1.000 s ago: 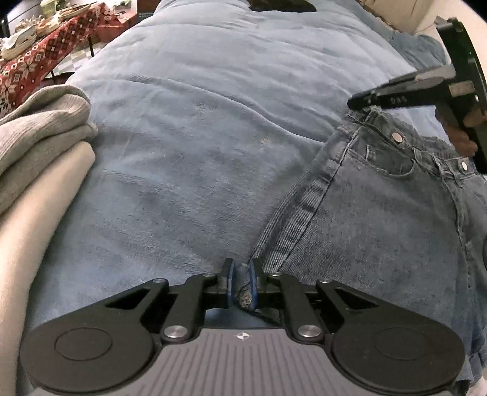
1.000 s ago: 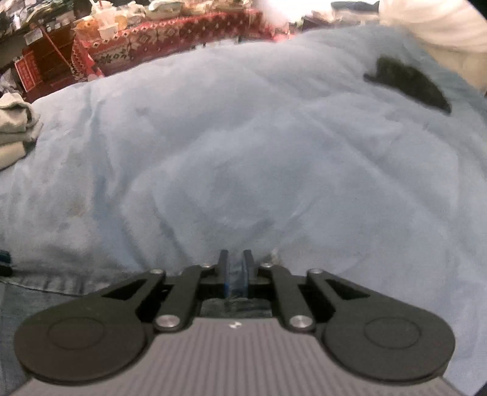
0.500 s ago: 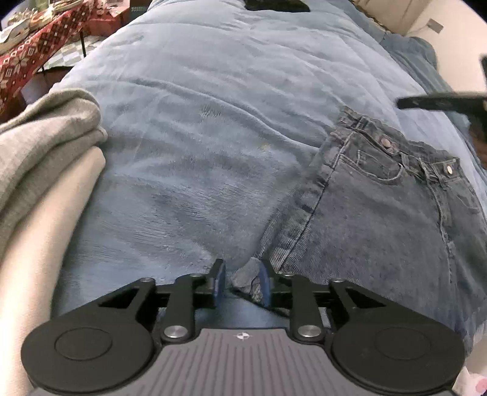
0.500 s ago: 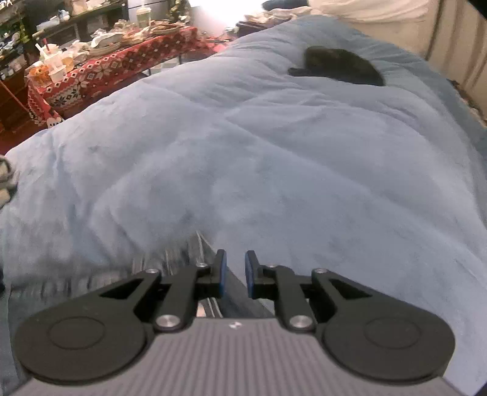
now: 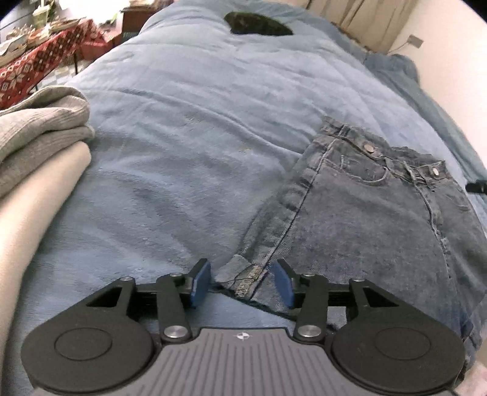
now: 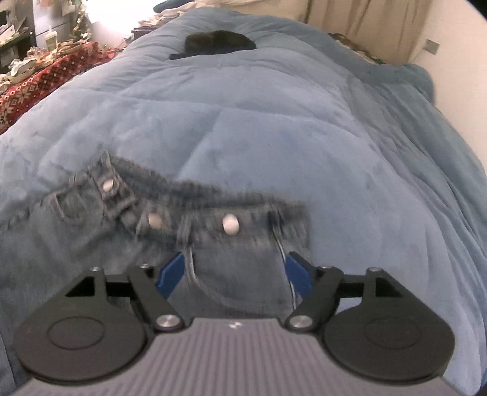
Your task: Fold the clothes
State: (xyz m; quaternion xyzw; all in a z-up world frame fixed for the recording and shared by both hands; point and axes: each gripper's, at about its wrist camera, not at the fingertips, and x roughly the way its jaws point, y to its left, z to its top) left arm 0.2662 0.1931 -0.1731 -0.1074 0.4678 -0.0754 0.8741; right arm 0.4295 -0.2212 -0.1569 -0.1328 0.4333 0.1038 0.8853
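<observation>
Dark blue jeans [image 5: 359, 213] lie flat on a light blue blanket [image 5: 197, 137], waistband with metal buttons at the far side. My left gripper [image 5: 240, 278] hovers at the jeans' near hem corner. Its jaws are opening; the frayed hem lies between the blue pads without being pressed. In the right wrist view the jeans [image 6: 237, 268] show their waistband and pocket, blurred by motion. My right gripper [image 6: 232, 272] is above the pocket, jaws opening wide, the pads clear of the cloth. A tip of the right gripper [image 5: 476, 185] pokes in at the left view's right edge.
Folded grey and cream garments [image 5: 33, 146] are stacked at the left. A dark item [image 5: 258, 24] lies far up the bed. A table with a red patterned cloth [image 6: 36, 79] stands left of the bed. A pale wall [image 5: 450, 61] runs along the right.
Both grippers let go of the jeans and opened. The right gripper pulled back from the waistband towards the right, and its view now looks at the pocket. The jeans lie flat.
</observation>
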